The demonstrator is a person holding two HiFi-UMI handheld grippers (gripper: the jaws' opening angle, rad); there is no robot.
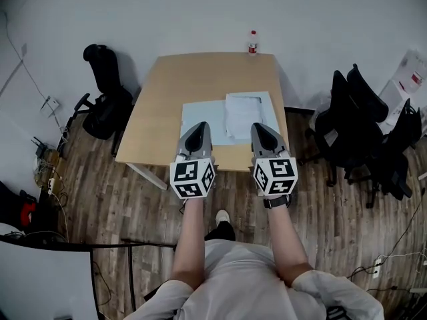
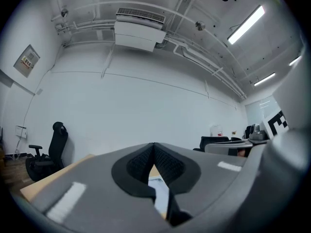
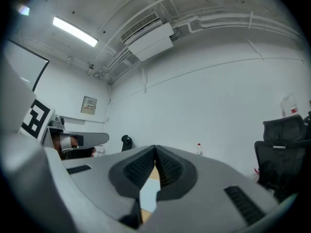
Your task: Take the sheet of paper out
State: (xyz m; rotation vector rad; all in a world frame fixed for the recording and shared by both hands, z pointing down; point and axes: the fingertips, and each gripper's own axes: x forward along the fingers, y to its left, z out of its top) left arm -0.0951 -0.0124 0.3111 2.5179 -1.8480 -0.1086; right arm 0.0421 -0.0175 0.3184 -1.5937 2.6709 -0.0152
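A white printed sheet lies on the wooden table, overlapping the right part of a pale blue flat folder. In the head view my left gripper hangs over the folder's near edge, and my right gripper over the sheet's near edge. Both point level across the table with their jaws shut and nothing between them. In the left gripper view the jaws meet at the tips, with a strip of pale paper showing below. The right gripper view shows the same, with paper underneath.
A small bottle with a red cap stands at the table's far edge. A black office chair is to the table's left and several black chairs to its right. Cables and boxes lie on the wood floor at left.
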